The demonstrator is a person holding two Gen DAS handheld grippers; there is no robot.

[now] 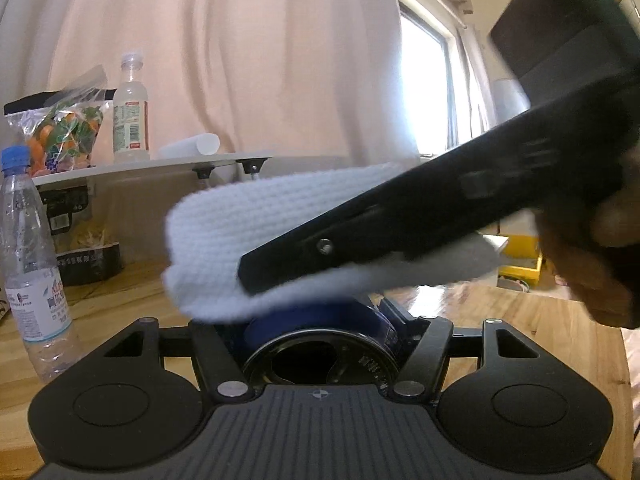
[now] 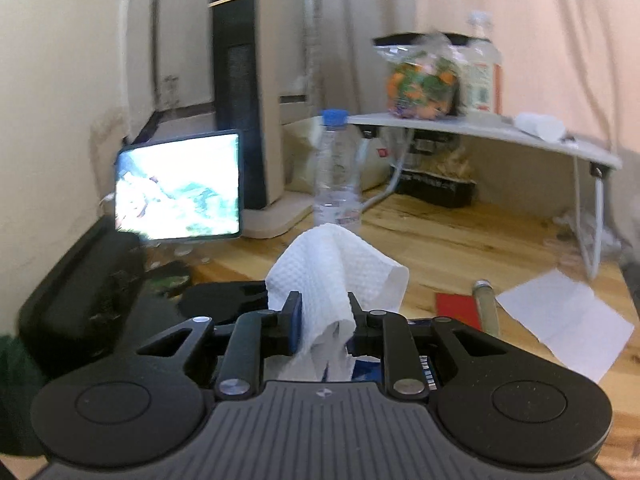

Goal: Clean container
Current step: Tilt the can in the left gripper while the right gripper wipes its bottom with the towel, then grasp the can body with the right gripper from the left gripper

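We steady the blue container in our left gripper while our right gripper, clamped on the paper towel, should press firmly and wipe its rim.

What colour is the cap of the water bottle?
Blue; the water bottle cap shows best in the right wrist view.

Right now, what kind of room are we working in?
Probably a lived-in room at home or a small office, not a lab: a wooden desk with a tablet playing video, a tower heater or air purifier, and curtains beside a window.
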